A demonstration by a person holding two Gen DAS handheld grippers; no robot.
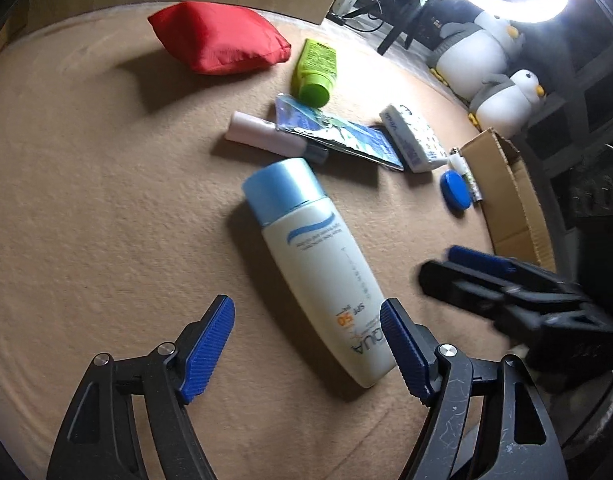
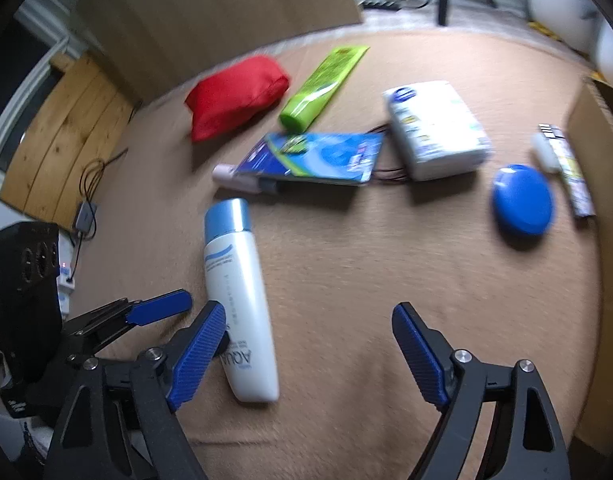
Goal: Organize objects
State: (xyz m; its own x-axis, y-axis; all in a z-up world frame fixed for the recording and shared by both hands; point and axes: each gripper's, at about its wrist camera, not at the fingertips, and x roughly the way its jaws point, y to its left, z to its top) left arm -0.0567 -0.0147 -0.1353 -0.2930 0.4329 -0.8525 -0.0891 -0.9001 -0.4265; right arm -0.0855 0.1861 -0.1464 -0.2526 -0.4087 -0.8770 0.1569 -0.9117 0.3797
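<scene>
While both grippers hover spread wide and empty over the tan table [image 1: 106, 208], the white sunscreen bottle [image 1: 318, 276] lies flat between them, blue cap toward 11 o'clock. The left gripper [image 1: 306, 344] frames its base; the right gripper [image 2: 302, 352] sits at its 3 o'clock. A red pouch [image 1: 214, 36] and green tube [image 1: 314, 70] rest at 12 o'clock, beyond the bottle.

The white plastic sunscreen bottle [image 1: 314, 268] lies nearest; behind it the flat blue foil packet [image 1: 338, 136] rests on the slim pink tube [image 1: 266, 136], the red fabric pouch [image 1: 218, 36] farthest back
</scene>
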